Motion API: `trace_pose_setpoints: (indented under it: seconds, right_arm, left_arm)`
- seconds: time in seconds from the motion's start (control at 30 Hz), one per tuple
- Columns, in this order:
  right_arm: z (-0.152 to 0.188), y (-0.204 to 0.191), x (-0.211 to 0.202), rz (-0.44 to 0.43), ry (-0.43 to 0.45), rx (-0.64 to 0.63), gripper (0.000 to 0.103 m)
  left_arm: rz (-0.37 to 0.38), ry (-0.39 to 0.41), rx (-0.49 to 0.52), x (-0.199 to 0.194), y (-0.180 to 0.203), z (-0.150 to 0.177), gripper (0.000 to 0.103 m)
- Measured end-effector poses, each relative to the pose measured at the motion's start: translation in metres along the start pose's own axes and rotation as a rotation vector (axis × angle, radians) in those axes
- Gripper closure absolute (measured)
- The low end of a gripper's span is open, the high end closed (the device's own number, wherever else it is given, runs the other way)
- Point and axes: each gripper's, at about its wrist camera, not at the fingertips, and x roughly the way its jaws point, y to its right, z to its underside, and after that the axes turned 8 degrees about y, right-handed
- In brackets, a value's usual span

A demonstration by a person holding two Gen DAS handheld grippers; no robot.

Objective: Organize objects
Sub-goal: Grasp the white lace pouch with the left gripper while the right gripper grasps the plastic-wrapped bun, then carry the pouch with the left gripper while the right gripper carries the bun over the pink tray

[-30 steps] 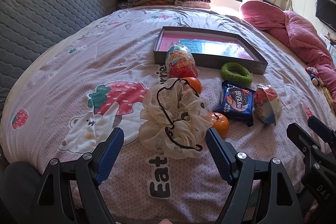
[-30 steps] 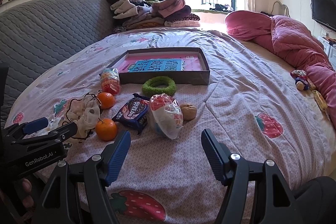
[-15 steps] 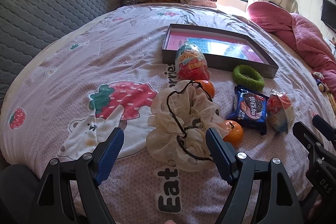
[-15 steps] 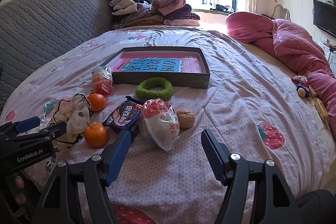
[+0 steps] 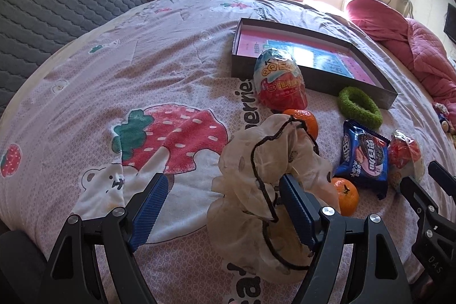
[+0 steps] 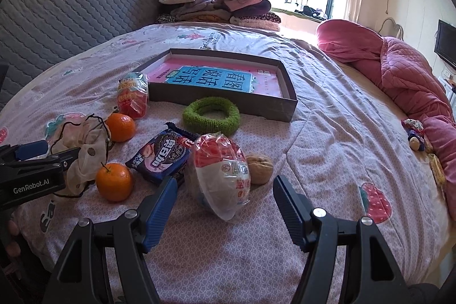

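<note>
Two tongs, both wide open and empty: left tongs (image 5: 221,205) beside cream scrunchie (image 5: 265,184); right tongs (image 6: 223,200) before wrapped bowl (image 6: 221,175)

The right gripper (image 6: 222,207) has its blue-padded jaws spread wide, low over the pink strawberry-print bedspread (image 6: 327,138). Just beyond them lies a clear-wrapped red-and-white bowl-shaped snack pack (image 6: 221,173), with a brown walnut (image 6: 259,168) touching its right side. Left of the pack sit a dark blue biscuit packet (image 6: 162,158), two oranges (image 6: 114,181) and a sheer cream drawstring pouch (image 6: 85,153). Farther off, a fuzzy green ring (image 6: 211,116) lies just beside a shallow dark cardboard box (image 6: 256,103).
</note>
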Motion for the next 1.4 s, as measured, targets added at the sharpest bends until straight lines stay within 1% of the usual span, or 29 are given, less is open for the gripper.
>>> trace_pose_setpoints:
  seconds: [0.1,0.2,0.3,0.37,0.4,0.43,0.47,0.5,0.53,0.6,0.63,0.73,0.8,0.97,1.17,1.4]
  right_arm:
    - [-0.001,0.001,0.005,0.004,-0.003,-0.009,0.034]
    - [0.000,0.001,0.008,0.011,0.000,-0.025,0.036]
    - [0.000,-0.003,0.011,0.012,0.003,-0.052,0.041]
    - [0.001,-0.007,0.013,0.021,0.005,-0.082,0.047]
    - [0.001,-0.009,0.014,0.025,0.005,-0.095,0.050]
    - [0.001,-0.012,0.015,0.030,0.004,-0.109,0.053]
    - [0.002,-0.014,0.015,0.036,0.006,-0.122,0.053]
    - [0.002,-0.015,0.016,0.041,0.008,-0.134,0.053]
    - [0.002,-0.017,0.016,0.045,0.011,-0.144,0.053]
    - [0.002,-0.017,0.014,0.044,0.021,-0.146,0.054]
    - [0.002,-0.016,0.012,0.041,0.027,-0.143,0.056]
    - [0.000,-0.015,0.007,0.034,0.049,-0.134,0.056]
    - [-0.002,-0.013,0.004,0.022,0.058,-0.123,0.057]
    - [-0.004,-0.010,-0.003,-0.004,0.075,-0.096,0.057]
    - [-0.009,-0.002,-0.013,-0.039,0.097,-0.043,0.057]
    - [-0.020,-0.001,-0.023,-0.052,0.136,-0.033,0.057]
  left_arm:
    - [0.008,-0.023,0.000,0.010,-0.001,0.000,0.022]
    - [0.016,-0.021,0.010,0.015,0.001,0.000,0.022]
    - [0.024,-0.009,0.029,0.016,0.004,0.000,0.022]
    - [0.031,-0.005,0.034,0.016,0.006,0.001,0.022]
    - [0.037,-0.004,0.039,0.016,0.006,0.001,0.024]
    - [0.034,-0.004,0.045,0.016,0.007,0.001,0.029]
    - [0.035,-0.004,0.050,0.016,0.008,0.002,0.031]
    - [0.038,-0.008,0.058,0.017,0.009,0.002,0.041]
    - [0.045,-0.010,0.060,0.017,0.009,0.002,0.054]
    - [0.060,-0.014,0.060,0.016,0.009,0.003,0.065]
    - [0.064,-0.012,0.064,0.015,0.010,0.003,0.073]
    - [0.072,-0.002,0.063,0.010,0.009,0.004,0.081]
    - [0.071,0.009,0.063,0.006,0.008,0.004,0.084]
    - [0.081,0.029,0.062,-0.003,0.007,0.002,0.086]
    - [0.077,0.082,0.062,-0.021,0.009,-0.002,0.086]
    - [0.094,0.121,0.079,-0.035,0.018,-0.014,0.086]
